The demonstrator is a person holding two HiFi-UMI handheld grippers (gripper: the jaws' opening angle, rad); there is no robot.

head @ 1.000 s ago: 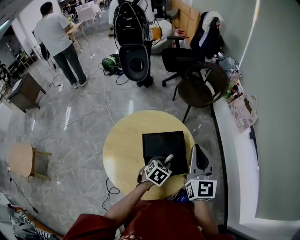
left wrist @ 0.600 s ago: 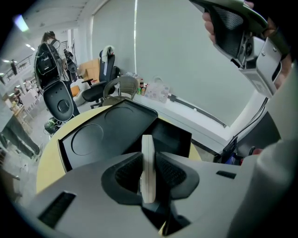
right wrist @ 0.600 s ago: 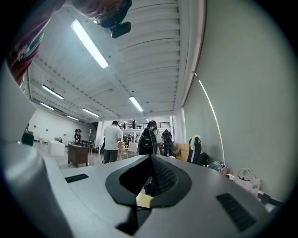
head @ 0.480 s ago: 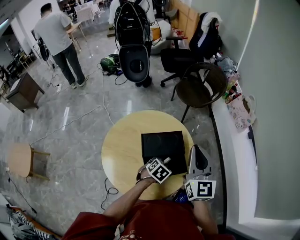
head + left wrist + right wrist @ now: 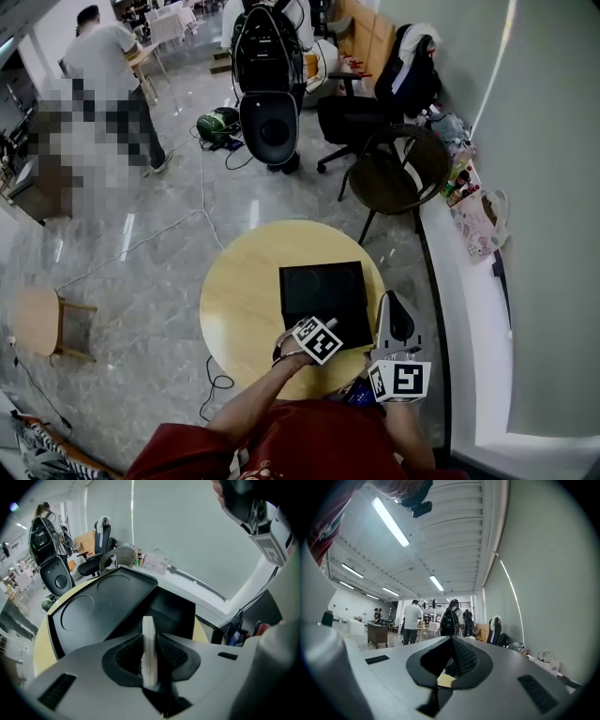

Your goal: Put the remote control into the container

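Since a second ago the left gripper (image 5: 328, 325) has sunk a little toward the black container (image 5: 319, 281) and tipped more steeply downward, while the right gripper (image 5: 395, 302) has kept its place. Seen from the head view, the person's bare left forearm (image 5: 253, 408) reaches forward from a red sleeve (image 5: 178, 450) over the near edge of a round pale wooden table (image 5: 234, 300), and the left gripper's marker cube sits just above the container's near edge. In the left gripper view the left gripper (image 5: 149, 660) has its jaws clamped on the white remote control (image 5: 148, 644), which stands edge-on between the pads and points down at the container (image 5: 108, 604) below it. The right gripper is held level beside the table's right edge, well clear of the container; in the right gripper view the right gripper (image 5: 451, 643) has its jaws together with nothing between them
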